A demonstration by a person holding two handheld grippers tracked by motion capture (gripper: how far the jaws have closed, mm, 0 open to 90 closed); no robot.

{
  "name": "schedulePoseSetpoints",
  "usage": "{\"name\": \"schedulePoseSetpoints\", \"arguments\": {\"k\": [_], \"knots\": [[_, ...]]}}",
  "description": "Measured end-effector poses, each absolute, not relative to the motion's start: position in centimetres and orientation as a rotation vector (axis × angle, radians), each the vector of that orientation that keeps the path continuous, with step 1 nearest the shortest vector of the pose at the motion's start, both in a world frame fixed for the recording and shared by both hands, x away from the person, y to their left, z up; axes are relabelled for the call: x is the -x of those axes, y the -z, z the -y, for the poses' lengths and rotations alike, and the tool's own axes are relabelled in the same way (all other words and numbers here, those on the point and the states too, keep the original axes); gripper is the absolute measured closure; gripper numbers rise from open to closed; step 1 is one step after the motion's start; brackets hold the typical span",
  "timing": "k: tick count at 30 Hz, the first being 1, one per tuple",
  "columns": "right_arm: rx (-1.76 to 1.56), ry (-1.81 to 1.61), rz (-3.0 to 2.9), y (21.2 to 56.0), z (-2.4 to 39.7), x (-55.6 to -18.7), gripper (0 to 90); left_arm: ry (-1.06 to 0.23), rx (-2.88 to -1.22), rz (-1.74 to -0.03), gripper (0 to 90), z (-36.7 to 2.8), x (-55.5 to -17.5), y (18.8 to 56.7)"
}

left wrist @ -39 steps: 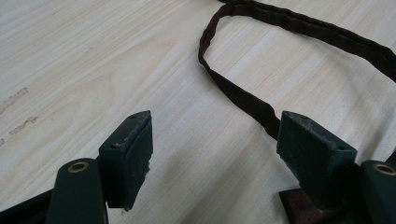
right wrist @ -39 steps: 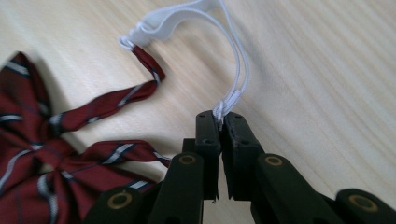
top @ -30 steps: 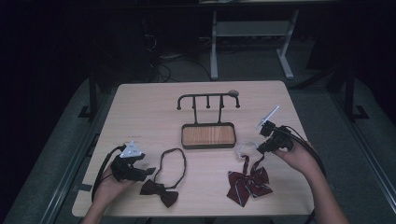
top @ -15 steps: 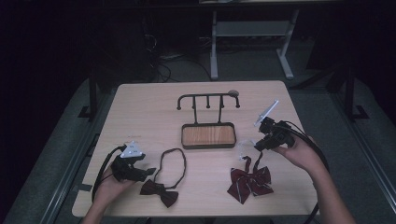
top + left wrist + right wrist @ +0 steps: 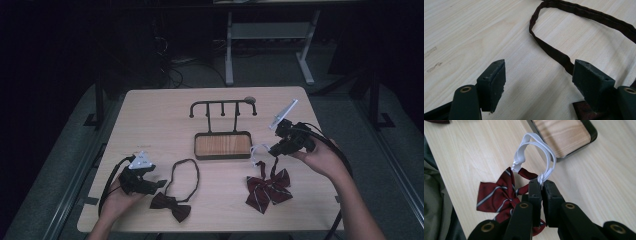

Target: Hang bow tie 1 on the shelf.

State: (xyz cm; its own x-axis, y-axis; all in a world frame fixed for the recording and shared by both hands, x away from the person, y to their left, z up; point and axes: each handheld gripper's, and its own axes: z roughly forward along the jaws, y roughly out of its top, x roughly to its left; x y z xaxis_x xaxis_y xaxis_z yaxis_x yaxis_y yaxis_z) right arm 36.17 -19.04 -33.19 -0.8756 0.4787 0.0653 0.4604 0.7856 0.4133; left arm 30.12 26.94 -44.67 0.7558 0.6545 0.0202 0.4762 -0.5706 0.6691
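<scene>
The right gripper [image 5: 541, 185] has its fingers clenched on the white loop [image 5: 535, 152] of the striped bow tie [image 5: 267, 186], just beside the tray [image 5: 222, 145]. The left gripper [image 5: 539, 82] rests on the counter [image 5: 160, 125], fingers released, near the dark bow tie [image 5: 171, 206].

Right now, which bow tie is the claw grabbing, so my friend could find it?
Find the wooden tray under the hook rack mid-table. Just right of it and nearer the person lies the red bow tie. It has pale stripes and a white elastic loop, pinched by the right claw; the other tie is plain dark.
</scene>
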Motion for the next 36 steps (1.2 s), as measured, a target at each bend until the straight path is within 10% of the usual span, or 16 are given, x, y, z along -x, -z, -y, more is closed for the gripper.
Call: {"name": "schedulePoseSetpoints", "arguments": {"k": [36], "knots": [[-0.710, -0.661, -2.882, 27.3, 17.7, -37.8, 84.9, -0.347, -2.295, -0.836, 27.1, -27.0, -30.1, 44.5]]}}
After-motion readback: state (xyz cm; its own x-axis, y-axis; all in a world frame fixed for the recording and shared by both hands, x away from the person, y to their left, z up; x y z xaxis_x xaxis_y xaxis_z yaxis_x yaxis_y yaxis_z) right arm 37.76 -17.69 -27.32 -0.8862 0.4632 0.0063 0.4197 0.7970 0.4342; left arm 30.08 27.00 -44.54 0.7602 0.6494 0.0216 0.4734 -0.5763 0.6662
